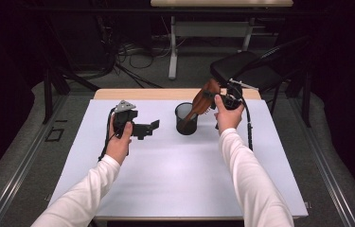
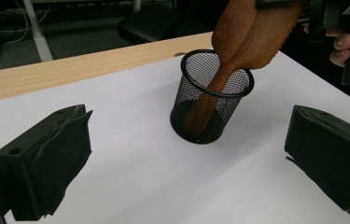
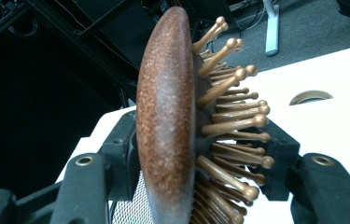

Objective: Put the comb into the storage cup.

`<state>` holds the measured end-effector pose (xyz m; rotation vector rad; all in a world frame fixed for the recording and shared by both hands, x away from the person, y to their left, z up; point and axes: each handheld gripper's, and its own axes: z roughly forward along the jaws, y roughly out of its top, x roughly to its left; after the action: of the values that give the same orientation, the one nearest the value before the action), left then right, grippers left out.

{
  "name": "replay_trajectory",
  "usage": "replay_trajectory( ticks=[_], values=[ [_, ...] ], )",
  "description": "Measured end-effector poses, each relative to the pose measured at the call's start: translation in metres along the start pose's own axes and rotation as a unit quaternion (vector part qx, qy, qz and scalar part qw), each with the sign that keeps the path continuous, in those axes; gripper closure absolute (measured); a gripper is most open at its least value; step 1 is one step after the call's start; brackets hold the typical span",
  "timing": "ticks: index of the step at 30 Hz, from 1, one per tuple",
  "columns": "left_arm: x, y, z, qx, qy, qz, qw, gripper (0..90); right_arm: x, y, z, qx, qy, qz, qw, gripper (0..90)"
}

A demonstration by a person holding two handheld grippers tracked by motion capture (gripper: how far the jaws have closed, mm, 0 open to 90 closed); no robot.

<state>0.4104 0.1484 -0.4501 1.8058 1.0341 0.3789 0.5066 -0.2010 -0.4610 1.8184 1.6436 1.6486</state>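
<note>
A brown wooden hairbrush (image 1: 199,104) stands tilted in a black mesh cup (image 1: 186,118) at the back middle of the white table top (image 1: 175,175). Its handle is down in the cup (image 2: 212,100) and its head (image 2: 252,32) leans out to the right. My right gripper (image 1: 211,97) is at the head: in the right gripper view its jaws flank the brush (image 3: 165,116), one pad at the smooth back, the other at the bristle tips, slightly parted. My left gripper (image 1: 147,128) hangs to the cup's left, pointing at it, jaws wide open and empty (image 2: 182,154).
A wooden strip (image 1: 132,93) runs along the table's far edge. Behind the table stand a black chair (image 1: 246,68) at the right and a desk leg (image 1: 173,52), with cables on the floor. Each gripper trails a black cable (image 1: 249,127).
</note>
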Motion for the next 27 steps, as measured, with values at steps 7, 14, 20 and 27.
replay_trajectory(
  ticks=[7, 14, 20, 27],
  values=[
    [-0.0012, -0.0001, 0.0008, 0.000, -0.002, 0.002, 1.0000, 0.3, 0.0001, 0.0013, -0.0011, -0.002, 0.003, 0.000, 1.0000, 38.8],
    [-0.0016, -0.0004, 0.0015, 0.001, -0.002, 0.003, 1.0000, 0.3, 0.0001, 0.0020, -0.0017, -0.005, 0.005, -0.005, 1.0000, 31.4],
    [-0.0025, -0.0008, 0.0029, 0.002, -0.003, 0.003, 1.0000, 0.3, 0.0007, 0.0025, -0.0023, -0.010, -0.005, -0.017, 0.9998, 24.8],
    [-0.0035, -0.0007, 0.0035, 0.002, -0.004, 0.004, 1.0000, 0.3, 0.0017, 0.0027, -0.0008, -0.002, -0.011, -0.029, 0.9995, 14.6]
  ],
)
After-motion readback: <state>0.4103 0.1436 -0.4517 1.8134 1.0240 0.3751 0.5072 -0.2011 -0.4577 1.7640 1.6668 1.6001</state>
